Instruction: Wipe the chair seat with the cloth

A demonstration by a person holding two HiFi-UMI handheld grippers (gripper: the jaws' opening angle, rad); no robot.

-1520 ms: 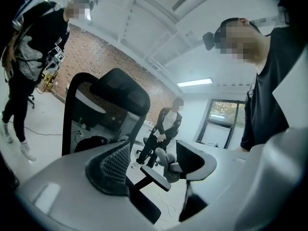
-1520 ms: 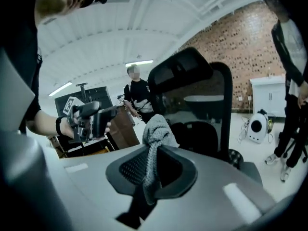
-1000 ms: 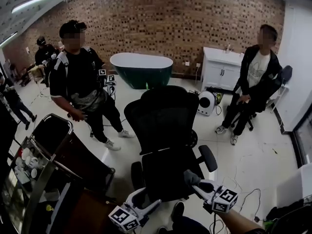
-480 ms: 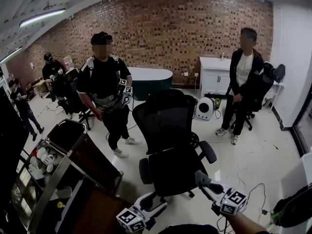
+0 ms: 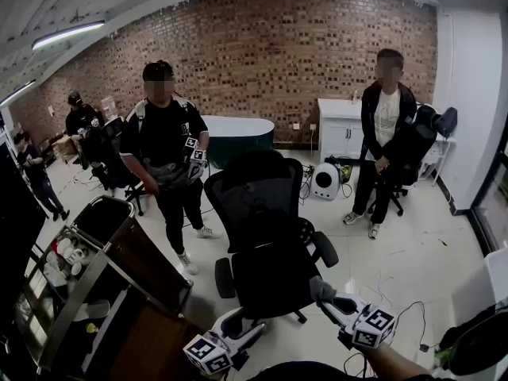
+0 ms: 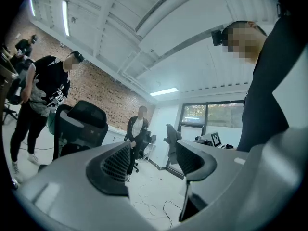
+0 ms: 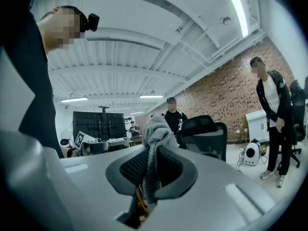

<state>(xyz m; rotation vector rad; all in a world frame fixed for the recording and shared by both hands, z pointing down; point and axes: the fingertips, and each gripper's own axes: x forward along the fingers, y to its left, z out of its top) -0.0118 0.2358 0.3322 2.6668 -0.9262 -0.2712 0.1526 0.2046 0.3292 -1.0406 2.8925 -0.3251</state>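
Observation:
A black mesh office chair stands mid-floor, its seat facing me. Just in front of the seat's near right corner, my right gripper is shut on a bunched grey cloth. In the right gripper view the cloth sticks up from between the closed jaws, with the chair behind it. My left gripper is held low before the seat's front edge. Its jaws are open and hold nothing; the chair shows at the left of that view.
A metal cart with cups stands at the left. One person in black stands behind the chair's left, another at the right by a second chair. A bathtub, white cabinet, round white appliance and floor cables lie beyond.
The head view has tilted up and shifted, so the chair sits slightly farther off. Both grippers stay low in front of the seat, and the right one still holds the cloth.

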